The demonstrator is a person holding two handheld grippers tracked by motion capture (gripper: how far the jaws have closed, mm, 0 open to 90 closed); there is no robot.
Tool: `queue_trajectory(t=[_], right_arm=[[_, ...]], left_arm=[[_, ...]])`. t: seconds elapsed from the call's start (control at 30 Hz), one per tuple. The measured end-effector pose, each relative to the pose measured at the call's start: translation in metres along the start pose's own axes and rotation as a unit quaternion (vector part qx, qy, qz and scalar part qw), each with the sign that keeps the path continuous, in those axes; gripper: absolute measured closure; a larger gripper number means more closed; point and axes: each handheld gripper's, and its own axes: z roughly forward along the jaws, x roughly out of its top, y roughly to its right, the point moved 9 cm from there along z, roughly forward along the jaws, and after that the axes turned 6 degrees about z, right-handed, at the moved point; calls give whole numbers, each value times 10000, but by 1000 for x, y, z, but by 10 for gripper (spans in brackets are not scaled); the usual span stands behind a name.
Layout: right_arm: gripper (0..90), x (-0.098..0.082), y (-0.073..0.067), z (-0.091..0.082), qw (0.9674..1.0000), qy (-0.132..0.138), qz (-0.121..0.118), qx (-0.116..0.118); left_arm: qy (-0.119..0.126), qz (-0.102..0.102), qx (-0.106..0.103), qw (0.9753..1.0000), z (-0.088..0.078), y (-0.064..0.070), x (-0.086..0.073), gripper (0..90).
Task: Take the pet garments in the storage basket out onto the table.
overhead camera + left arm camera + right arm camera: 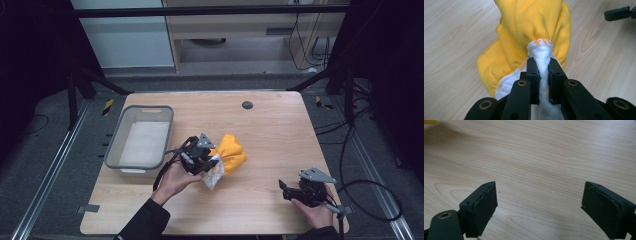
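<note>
My left gripper pinches the white edge of the soft yellow-and-white fleece cloth mid-table (grey plastic bin just left) — my right gripper, fingers wide, sits well apart, empty.

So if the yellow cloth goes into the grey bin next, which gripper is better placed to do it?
Probably the left. The left gripper is shut on the yellow cloth, right beside the grey bin. The right gripper is open near the table's far corner.

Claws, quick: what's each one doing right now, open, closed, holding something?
Left claw: closed on the white edge of the yellow cloth.
Right claw: open, empty, over bare table.
</note>
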Motion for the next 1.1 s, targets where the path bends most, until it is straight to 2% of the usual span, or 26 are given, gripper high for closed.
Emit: queue_trajectory(t=[0.5, 0.83, 1.1], right_arm=[[128, 0, -1, 0, 10000, -7, -4, 17], [128, -1, -1, 1, 10000, -17, -33, 7], [127, -1, -1, 1, 10000, -17, -50, -2]], left_arm=[[-203, 63, -170, 9996, 23, 10, -10, 815], [-243, 49, -274, 9993, 38, 16, -17, 797], [-242, 56, -339, 9991, 48, 20, -24, 728]])
